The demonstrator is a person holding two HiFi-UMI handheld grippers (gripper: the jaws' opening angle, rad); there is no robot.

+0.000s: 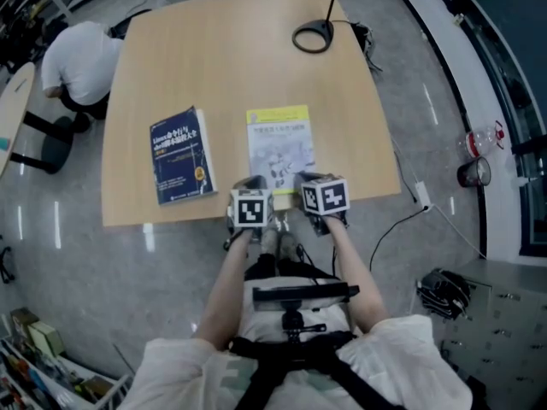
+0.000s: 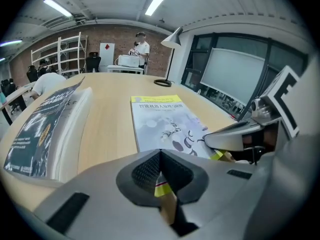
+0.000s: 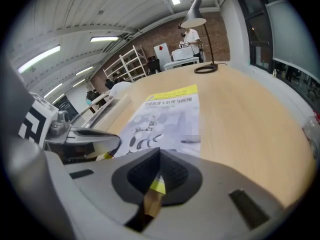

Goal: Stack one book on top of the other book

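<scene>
- A pale wooden table [image 1: 256, 58] stands on a grey floor, with a black desk lamp [image 1: 318, 15] at its far edge and a person [image 1: 81, 58] bent over at the left.
- The dark blue book [image 1: 180, 155] lies flat on the table's left part, apart from the white-and-yellow book [image 1: 279, 143] at mid-table.
- The left gripper [image 1: 252, 183] has its jaws pressed together with nothing clamped, its tip at that book's near edge.
- The right gripper [image 1: 305, 178] is likewise closed and empty, just beside it at the same edge.
</scene>
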